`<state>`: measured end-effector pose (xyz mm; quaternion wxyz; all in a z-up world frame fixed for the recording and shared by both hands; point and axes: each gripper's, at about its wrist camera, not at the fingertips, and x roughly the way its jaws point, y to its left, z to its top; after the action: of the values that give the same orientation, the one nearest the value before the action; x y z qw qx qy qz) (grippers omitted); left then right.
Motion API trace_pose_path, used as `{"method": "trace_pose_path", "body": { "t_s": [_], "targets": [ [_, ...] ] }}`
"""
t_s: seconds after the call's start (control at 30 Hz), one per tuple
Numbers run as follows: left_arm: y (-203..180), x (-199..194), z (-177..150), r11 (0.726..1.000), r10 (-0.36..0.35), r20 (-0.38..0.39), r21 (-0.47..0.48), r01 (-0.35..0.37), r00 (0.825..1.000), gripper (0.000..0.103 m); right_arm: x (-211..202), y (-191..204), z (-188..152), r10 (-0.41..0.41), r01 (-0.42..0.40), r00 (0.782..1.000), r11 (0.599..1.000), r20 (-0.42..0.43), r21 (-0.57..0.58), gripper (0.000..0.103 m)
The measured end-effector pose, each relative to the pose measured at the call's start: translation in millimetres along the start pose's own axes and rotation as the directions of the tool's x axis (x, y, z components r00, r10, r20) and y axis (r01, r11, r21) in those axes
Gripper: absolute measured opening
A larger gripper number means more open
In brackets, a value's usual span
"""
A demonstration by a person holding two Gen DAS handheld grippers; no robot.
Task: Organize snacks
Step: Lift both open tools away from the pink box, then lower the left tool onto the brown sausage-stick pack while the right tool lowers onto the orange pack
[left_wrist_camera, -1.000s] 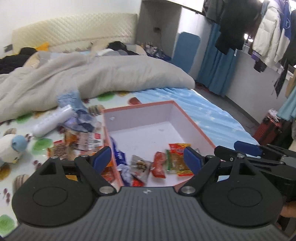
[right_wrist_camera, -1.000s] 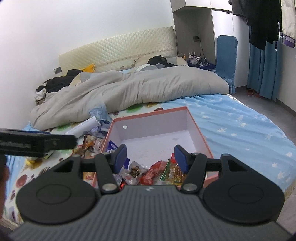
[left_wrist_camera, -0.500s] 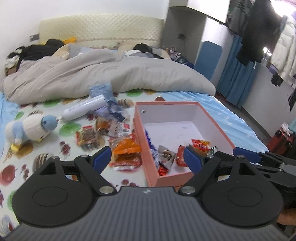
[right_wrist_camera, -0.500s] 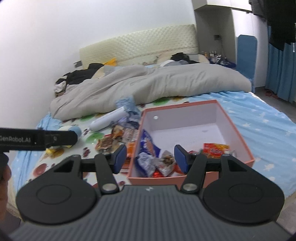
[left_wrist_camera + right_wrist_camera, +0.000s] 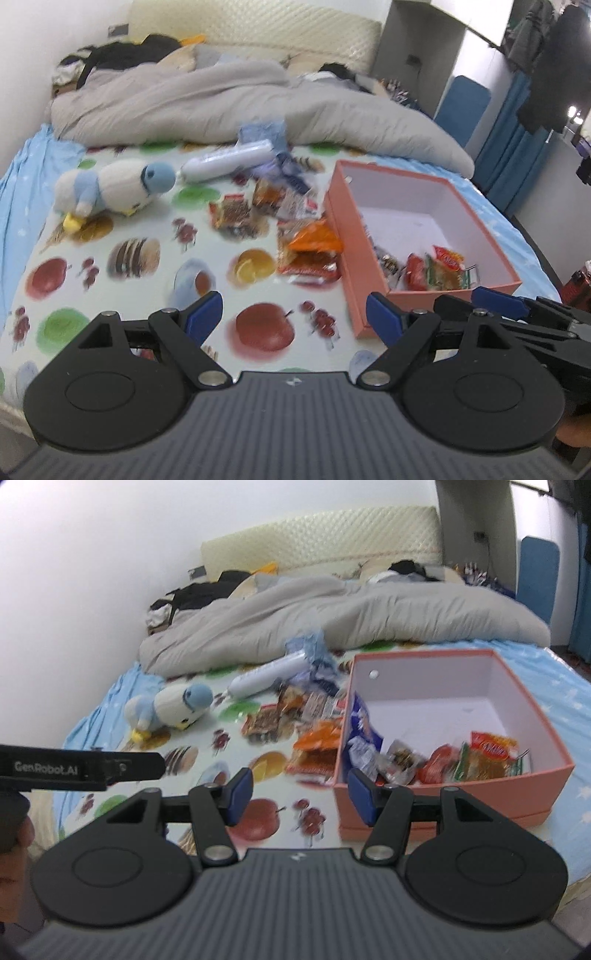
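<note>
Starting at your far left, a stuffed duck (image 5: 110, 186) lies on the fruit-print sheet (image 5: 122, 295), and beyond it a white tube (image 5: 227, 160) rests near the grey duvet (image 5: 221, 99); neither looks like a snack, so leave them. Your left gripper (image 5: 293, 314) hovers above the sheet with its jaws spread wide and nothing between them. Just ahead of it sits the loose pile of snack packets (image 5: 266, 206), with an orange packet (image 5: 314, 240) on top of a red one, touching or nearly touching the left wall of the pink box (image 5: 369, 291). Your right gripper (image 5: 299, 794) is likewise wide open and empty, hovering near the box's front left corner. Inside the box, several packets (image 5: 443, 760) already lie bunched against the near wall, while the far half is bare. You seem to be between picks, with a good share of the pile not yet boxed. For the next move, the orange packet is the closest target: come down over it with one gripper, pinch a raised edge of the wrapper, not the flat face, and lift it clear over the box wall before letting go.
</note>
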<state>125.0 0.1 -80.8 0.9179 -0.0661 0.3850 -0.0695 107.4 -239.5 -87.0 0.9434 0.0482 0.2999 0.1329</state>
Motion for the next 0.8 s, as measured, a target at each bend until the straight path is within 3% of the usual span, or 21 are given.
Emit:
{"method": "trace_pose_path", "body": {
  "t_s": [0.57,0.8],
  "targets": [
    [47,69,42,0.999,0.021,-0.027,-0.048,-0.022,0.999,0.088,67,34,24,-0.033,0.031,0.999,0.996,-0.016,-0.084,0.059],
    [73,119,62,0.997,0.024,-0.057,-0.077,-0.028,0.998,0.087,112,47,32,-0.058,0.050,0.997,0.989,-0.049,-0.143,0.059]
  ]
}}
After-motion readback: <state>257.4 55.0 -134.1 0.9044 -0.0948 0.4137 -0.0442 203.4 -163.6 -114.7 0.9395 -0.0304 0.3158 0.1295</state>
